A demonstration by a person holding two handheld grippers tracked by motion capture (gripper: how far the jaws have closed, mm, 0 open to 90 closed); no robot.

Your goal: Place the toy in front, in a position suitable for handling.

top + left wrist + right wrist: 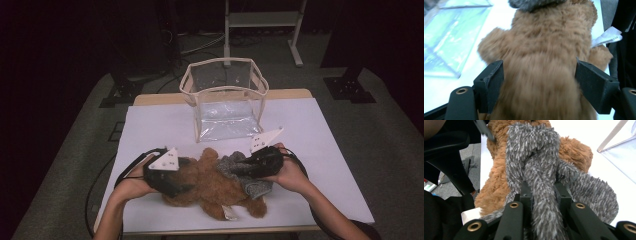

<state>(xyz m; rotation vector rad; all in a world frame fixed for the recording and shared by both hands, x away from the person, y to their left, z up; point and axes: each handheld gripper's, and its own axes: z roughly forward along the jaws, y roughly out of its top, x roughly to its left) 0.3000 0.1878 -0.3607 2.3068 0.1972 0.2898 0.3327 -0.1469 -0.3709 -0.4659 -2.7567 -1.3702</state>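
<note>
1. Brown plush bear (212, 182) lay on the white table (325, 150), near the clear bag (225, 100).
2. Left gripper (539, 77) straddled its body, jaws spread.
3. Right gripper (542, 195) pinched the grey scarf (534, 165); pulling gently would likely avoid dragging the bear.

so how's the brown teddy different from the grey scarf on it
The brown teddy is bulky, with long tan fur; the grey scarf is a thin, speckled strip knotted around it. The teddy sits between the left gripper's wide-set jaws; the scarf is pinched tight by the right gripper. Both are soft and fuzzy.
</note>
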